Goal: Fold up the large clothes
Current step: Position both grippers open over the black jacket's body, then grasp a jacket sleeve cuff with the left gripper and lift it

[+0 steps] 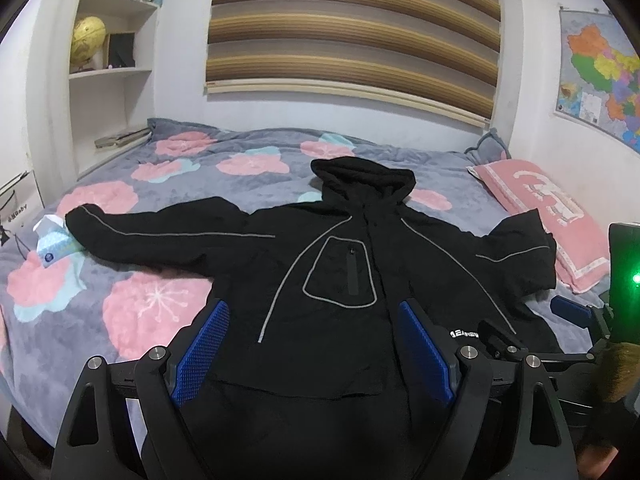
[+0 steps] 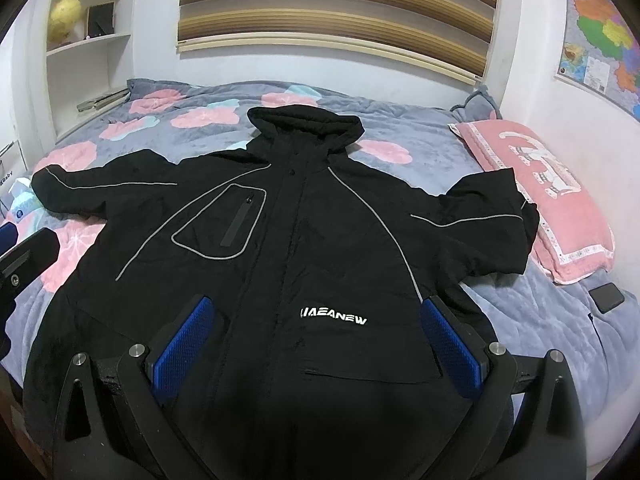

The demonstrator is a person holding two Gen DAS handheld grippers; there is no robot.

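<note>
Jacket (image 2: pixel 304 248): matt black woven cloth, slightly crinkled. Bedspread (image 2: pixel 400 128): soft, plush fabric. Left gripper (image 1: pixel 316 348) pads (image 1: pixel 426 356): blue, ribbed texture.

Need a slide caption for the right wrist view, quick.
Open right gripper poised above a black hooded jacket spread face-up on a floral bedspread.

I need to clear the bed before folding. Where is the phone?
In the right wrist view the phone lies on the blanket at the right edge, just below the pink pillow, right of the jacket.
</note>
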